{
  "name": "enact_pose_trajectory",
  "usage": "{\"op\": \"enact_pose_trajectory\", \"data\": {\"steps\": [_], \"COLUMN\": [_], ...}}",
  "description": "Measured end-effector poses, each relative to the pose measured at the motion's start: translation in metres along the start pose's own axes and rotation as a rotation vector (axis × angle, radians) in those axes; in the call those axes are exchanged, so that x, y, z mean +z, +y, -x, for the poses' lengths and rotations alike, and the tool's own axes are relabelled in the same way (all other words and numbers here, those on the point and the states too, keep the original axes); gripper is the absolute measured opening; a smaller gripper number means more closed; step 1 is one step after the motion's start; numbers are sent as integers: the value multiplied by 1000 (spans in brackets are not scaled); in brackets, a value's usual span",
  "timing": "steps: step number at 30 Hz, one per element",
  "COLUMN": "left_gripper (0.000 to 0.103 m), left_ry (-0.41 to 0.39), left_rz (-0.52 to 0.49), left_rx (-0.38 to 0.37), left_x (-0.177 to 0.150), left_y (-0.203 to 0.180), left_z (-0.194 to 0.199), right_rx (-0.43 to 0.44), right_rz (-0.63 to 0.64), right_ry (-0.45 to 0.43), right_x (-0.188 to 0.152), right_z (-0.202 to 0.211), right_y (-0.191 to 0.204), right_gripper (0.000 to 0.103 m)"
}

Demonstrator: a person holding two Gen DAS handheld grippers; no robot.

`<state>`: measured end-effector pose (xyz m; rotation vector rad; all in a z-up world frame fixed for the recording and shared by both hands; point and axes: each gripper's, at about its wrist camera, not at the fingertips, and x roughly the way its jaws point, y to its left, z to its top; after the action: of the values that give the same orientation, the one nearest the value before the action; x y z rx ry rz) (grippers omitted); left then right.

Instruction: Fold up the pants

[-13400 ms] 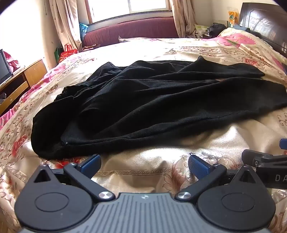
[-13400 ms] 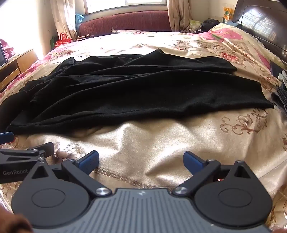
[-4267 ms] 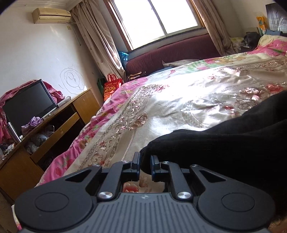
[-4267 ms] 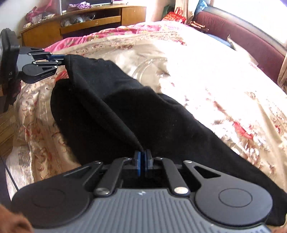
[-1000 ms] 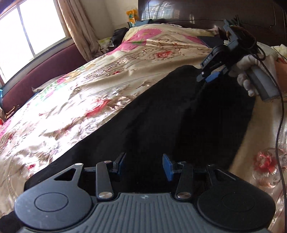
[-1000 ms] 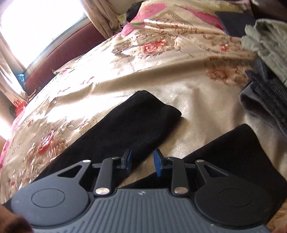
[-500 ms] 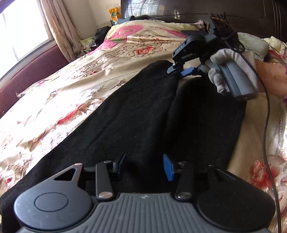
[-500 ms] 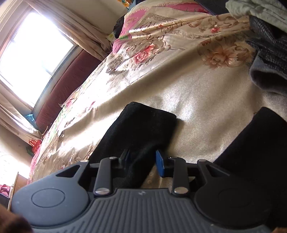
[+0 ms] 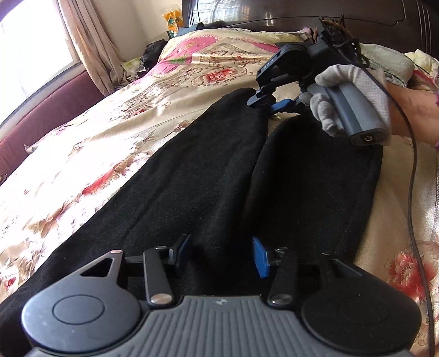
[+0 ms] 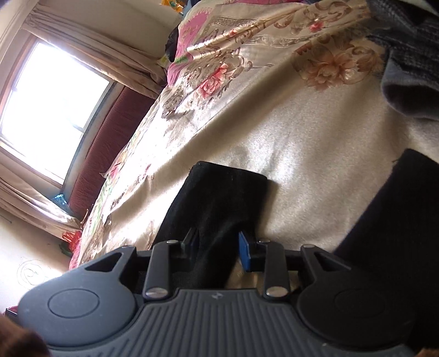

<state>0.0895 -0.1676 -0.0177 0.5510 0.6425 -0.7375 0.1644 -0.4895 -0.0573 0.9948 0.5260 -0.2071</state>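
Note:
The black pants [image 9: 197, 178] lie flat on the floral bedspread [image 9: 104, 142], both legs stretching away from me, the right leg [image 9: 315, 175] beside the left. My left gripper [image 9: 221, 255] is open, low over the pants between the legs. My right gripper [image 9: 264, 103] sits at the far leg's hem, seen in the left wrist view. In the right wrist view it [image 10: 218, 248] is open, its fingers straddling the black leg end [image 10: 225, 197]. The other leg [image 10: 397, 219] lies to the right.
A dark wooden headboard [image 9: 274, 16] stands at the far end. Folded grey clothes [image 10: 406, 68] lie on the bed at the right. A maroon sofa [image 9: 46, 115] and curtained window are at the left. A cable [image 9: 411, 175] trails from the right gripper.
My right gripper has dropped lower onto the leg hem and tilted; its jaws stay apart. My left gripper has moved a little forward over the pants, still open.

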Motion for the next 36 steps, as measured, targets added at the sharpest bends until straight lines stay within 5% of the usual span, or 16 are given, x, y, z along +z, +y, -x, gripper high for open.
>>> {"op": "enact_pose_trajectory", "data": {"steps": [6, 20, 26, 32, 36], "left_gripper": [62, 51, 72, 72, 49], "left_ry": [-3, -76, -171, -214, -213], "left_rz": [17, 1, -45, -116, -123], "left_rx": [3, 81, 146, 206, 247], "left_x": [3, 21, 24, 35, 40], "left_y": [-1, 2, -11, -40, -35], "left_z": [-2, 31, 54, 54, 66], "right_rx": [15, 290, 345, 342, 333], "right_rz": [-80, 65, 75, 68, 74], "right_ry": [6, 0, 1, -3, -20], "right_x": [7, 37, 43, 41, 44], "right_z": [-13, 85, 128, 159, 175], "right_y": [-2, 107, 127, 130, 130], "right_gripper": [7, 7, 7, 7, 7]}}
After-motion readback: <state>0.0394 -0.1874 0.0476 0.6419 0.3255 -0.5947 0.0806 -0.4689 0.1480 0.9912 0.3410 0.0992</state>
